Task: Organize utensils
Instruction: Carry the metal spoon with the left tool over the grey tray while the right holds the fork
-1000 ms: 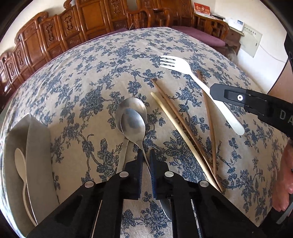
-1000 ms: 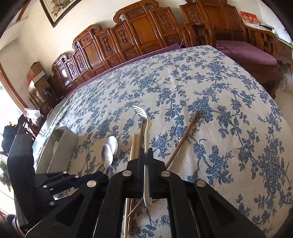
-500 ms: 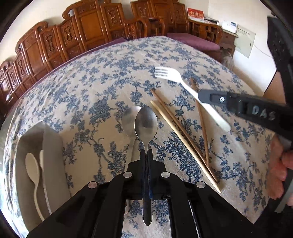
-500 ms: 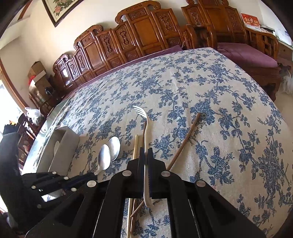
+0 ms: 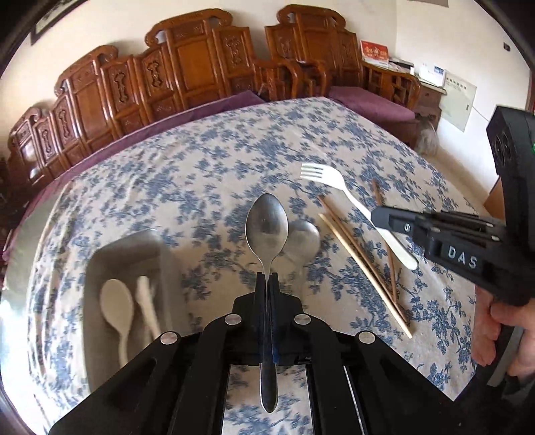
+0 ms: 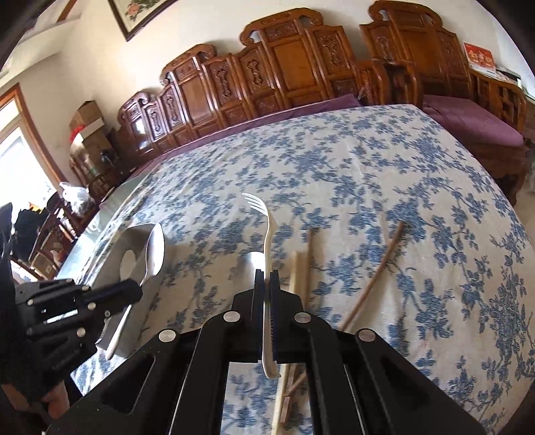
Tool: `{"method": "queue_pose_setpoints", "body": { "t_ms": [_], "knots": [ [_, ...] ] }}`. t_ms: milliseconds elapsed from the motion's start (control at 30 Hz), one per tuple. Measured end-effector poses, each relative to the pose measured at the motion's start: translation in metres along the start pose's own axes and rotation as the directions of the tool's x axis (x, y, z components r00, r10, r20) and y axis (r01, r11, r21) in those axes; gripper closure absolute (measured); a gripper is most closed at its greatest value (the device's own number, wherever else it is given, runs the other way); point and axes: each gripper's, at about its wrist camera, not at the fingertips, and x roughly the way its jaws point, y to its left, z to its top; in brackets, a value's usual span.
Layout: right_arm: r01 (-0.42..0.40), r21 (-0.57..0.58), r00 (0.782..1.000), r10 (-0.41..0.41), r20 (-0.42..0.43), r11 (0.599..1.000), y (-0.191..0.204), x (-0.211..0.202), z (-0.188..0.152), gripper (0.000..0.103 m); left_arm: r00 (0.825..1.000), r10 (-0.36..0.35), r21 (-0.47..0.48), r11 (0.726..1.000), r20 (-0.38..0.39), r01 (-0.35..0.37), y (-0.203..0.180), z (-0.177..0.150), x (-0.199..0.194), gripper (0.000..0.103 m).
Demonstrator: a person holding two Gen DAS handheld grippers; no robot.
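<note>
— Left gripper (image 5: 266,279)?
— My jaws are clamped on a dull steel spoon (image 5: 266,227), bowl at twelve o'clock (above the bench (image 5: 207,167)).
— Right gripper (image 6: 266,277)?
— Clamped on the white fork (image 6: 265,234).

Carved wooden chairs (image 5: 187,80), floral tablecloth (image 5: 207,167), framed picture (image 6: 133,13) behind
</note>
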Motion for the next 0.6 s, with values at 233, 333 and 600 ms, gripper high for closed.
{"method": "queue_pose_setpoints", "body": {
  "t_ms": [233, 333, 600],
  "knots": [
    [-0.051, -0.062, 0.999, 0.052, 0.016, 0.997, 0.037, -0.006, -0.002, 0.099, 1.0, 0.023, -0.035, 0.999, 0.016, -0.022, 0.023, -0.005, -0.016, 0.101],
    [-0.078, -0.071, 0.997, 0.079, 0.009, 0.994, 0.051, -0.007, -0.004, 0.099, 0.999, 0.032, -0.047, 0.998, 0.019, -0.031, 0.034, -0.007, -0.02, 0.101],
    [-0.095, -0.116, 0.995, 0.095, -0.002, 0.989, 0.085, -0.01, -0.011, 0.099, 0.998, 0.058, -0.092, 0.994, 0.009, -0.057, 0.069, -0.02, -0.02, 0.101]
  ]
}}
